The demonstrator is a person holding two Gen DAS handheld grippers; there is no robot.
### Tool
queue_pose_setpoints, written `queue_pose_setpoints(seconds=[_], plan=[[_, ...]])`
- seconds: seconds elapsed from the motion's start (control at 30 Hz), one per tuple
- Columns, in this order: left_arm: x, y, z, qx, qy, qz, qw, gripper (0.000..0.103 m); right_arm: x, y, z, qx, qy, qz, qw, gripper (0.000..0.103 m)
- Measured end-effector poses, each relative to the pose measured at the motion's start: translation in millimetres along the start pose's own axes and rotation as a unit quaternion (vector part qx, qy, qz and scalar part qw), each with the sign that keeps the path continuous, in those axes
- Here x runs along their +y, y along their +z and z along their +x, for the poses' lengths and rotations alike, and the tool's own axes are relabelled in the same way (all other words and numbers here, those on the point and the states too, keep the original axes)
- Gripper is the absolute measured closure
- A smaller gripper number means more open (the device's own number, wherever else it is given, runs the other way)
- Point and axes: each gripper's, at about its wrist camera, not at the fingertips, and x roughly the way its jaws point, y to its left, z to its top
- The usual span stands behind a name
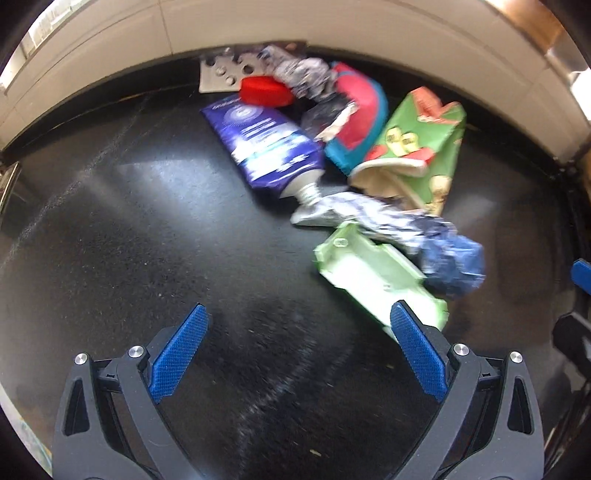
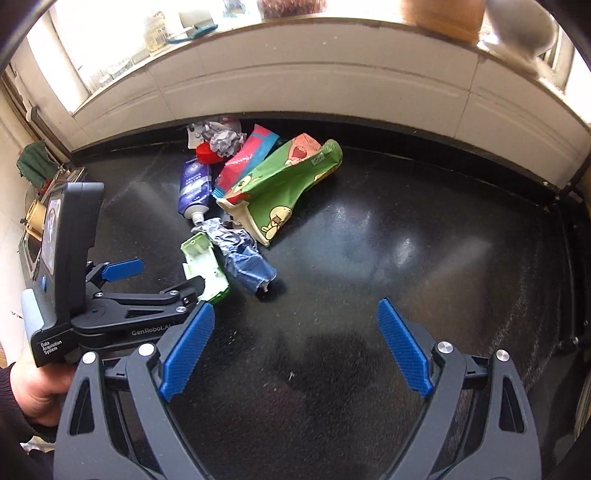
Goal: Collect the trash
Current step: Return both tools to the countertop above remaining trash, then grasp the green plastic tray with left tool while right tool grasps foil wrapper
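Observation:
Trash lies in a pile on the black countertop [image 1: 147,236]. A pale green plastic piece [image 1: 376,277] lies nearest, just ahead of my left gripper's right finger. A crumpled foil and blue wrapper [image 1: 443,251] lies beside it. Behind are a blue squeezed tube [image 1: 262,147], a green snack bag [image 1: 417,147], a red and teal packet [image 1: 354,110], a red cap [image 1: 264,90] and a pill blister [image 1: 221,72]. My left gripper [image 1: 299,350] is open and empty. My right gripper [image 2: 295,354] is open and empty over bare counter, right of the pile [image 2: 240,206].
A white tiled wall [image 2: 295,92] runs behind the counter, with a windowsill holding pots [image 2: 439,14] above it. The left gripper's body [image 2: 122,299] and the hand holding it are at the left of the right wrist view. A sink area with clutter [image 2: 37,206] is far left.

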Motion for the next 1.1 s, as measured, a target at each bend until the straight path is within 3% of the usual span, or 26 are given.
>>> queue_pose_setpoints(seconds=[0.2,0.47,0.6,0.73,0.8,1.1], plan=[[22.1,-1.0,-3.9,-0.020,0.025,0.041,0.9986,0.007,6.7,10.0,33.1,0.019,0.020,-0.038,0.999,0.016],[11.3,-22.6,-23.9,-0.030,-0.035,0.097,0.9943,0.007,21.8,24.4,76.6,0.041,0.026,-0.112,0.993,0.025],[-11.1,-29.6,-26.0,-0.025,-0.040,0.109,0.9929,0.007,25.1,29.9,84.9,0.045,0.038,-0.138,0.989,0.028],[-18.6,-24.3,-21.8,-0.020,-0.056,0.087,0.9945,0.007,24.1,31.3,89.4,0.054,0.057,-0.152,0.985,0.044],[-18.1,-19.3,-15.4,-0.018,-0.052,0.074,0.9957,0.007,23.9,30.0,88.6,0.052,0.065,-0.158,0.984,0.070],[2.2,1.3,4.5,-0.001,-0.067,-0.012,0.9977,0.007,10.2,21.2,70.7,0.044,0.081,-0.138,0.986,0.076]])
